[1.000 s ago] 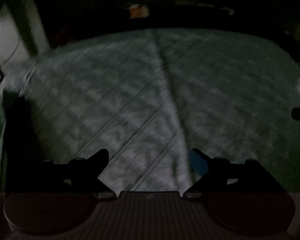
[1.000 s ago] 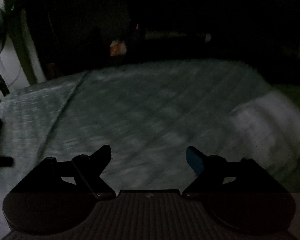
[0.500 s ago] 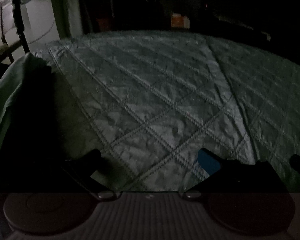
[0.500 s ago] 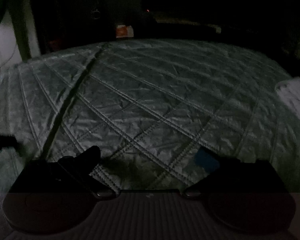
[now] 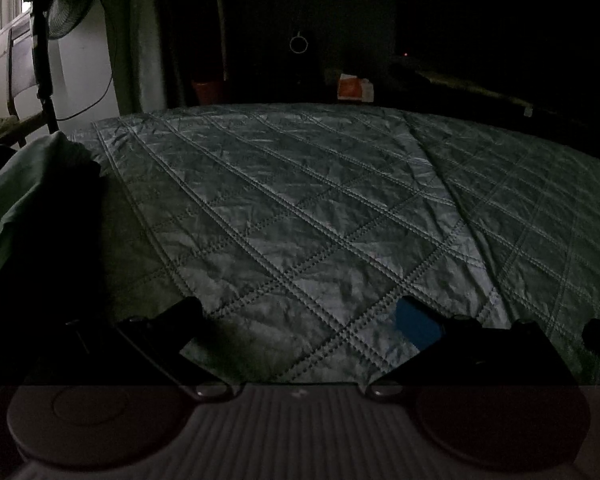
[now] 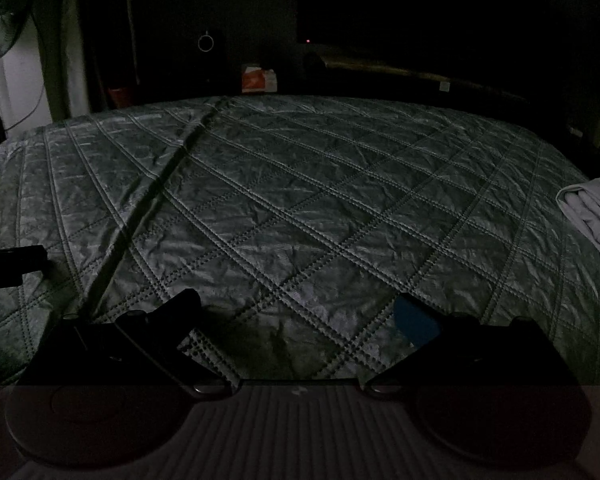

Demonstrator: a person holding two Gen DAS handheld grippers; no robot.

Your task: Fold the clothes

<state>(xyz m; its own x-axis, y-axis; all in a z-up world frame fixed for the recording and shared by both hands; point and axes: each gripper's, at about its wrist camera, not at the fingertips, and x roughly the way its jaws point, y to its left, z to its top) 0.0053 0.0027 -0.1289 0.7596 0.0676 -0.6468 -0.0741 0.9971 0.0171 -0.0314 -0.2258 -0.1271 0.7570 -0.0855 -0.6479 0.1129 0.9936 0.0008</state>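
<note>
The room is dim. A grey quilted bedspread (image 5: 320,208) (image 6: 320,208) with diamond stitching covers the bed ahead of both grippers. In the left wrist view a pale green garment (image 5: 24,192) is heaped at the bed's left edge. My left gripper (image 5: 300,316) hangs open just above the quilt with nothing between its fingers. In the right wrist view a folded light grey garment (image 6: 596,216) lies at the bed's right edge. Low over the quilt, my right gripper (image 6: 298,314) is open and empty. The left gripper's dark body (image 6: 8,266) shows at that view's left edge.
A standing fan (image 5: 60,8) and a white wall are at the far left. An orange and white box (image 5: 354,87) sits beyond the bed's far edge. A dark fold line (image 6: 152,200) runs across the quilt. The far background is black.
Both grippers' jaws have spread wider and both have sunk closer to the quilt. Both views have swung, so the green heap came into the left one. Over the last half second little moved.
</note>
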